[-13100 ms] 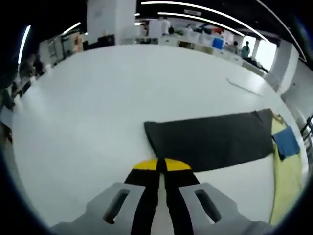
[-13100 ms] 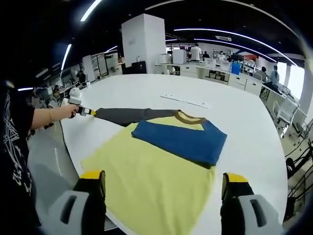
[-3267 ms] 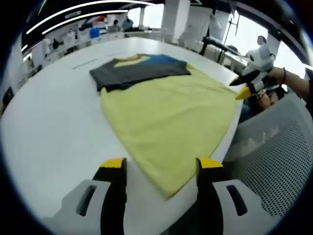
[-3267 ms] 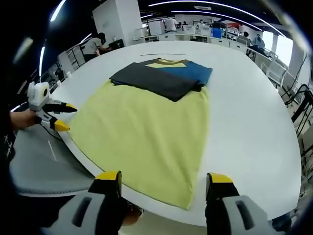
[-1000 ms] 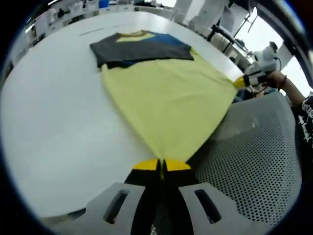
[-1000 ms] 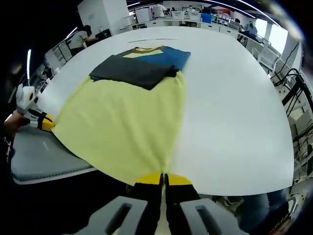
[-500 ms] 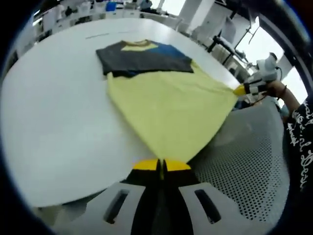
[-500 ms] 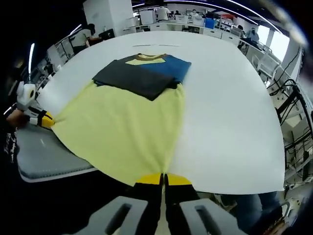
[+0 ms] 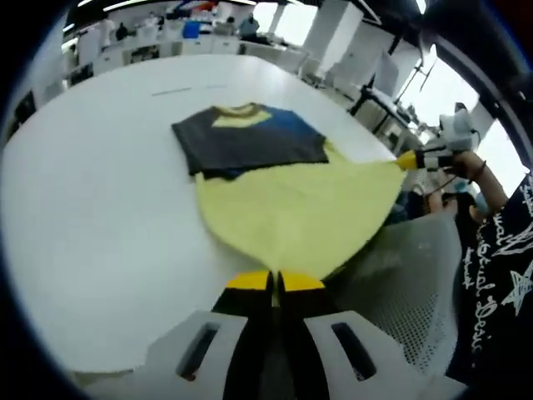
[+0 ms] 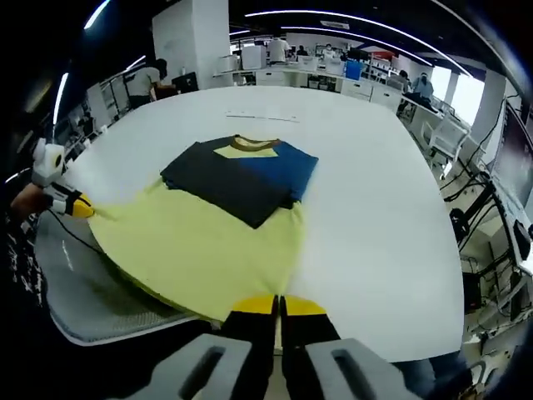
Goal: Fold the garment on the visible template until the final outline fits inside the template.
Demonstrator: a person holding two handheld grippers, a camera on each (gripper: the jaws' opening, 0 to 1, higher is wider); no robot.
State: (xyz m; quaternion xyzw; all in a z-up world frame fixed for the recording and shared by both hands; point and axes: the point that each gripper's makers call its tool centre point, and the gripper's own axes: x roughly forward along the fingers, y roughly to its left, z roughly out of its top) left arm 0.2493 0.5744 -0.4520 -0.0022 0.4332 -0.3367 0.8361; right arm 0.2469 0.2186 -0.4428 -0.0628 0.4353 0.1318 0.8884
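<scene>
Each claw, left claw [image 9: 275,282] and right claw [image 10: 278,307], pinches the yellow garment's [image 10: 208,250] hem corners off the table [image 10: 375,225].

Hardly anything here can be read. The person's black sleeve [image 9: 491,275] at the right edge of the left gripper view carries white print, a star and some slanted letters, too warped and blurred to spell out. The garment [image 10: 221,221], the white table [image 10: 375,225] and the distant desks and walls show no legible word, number, brand or sign in either view.
</scene>
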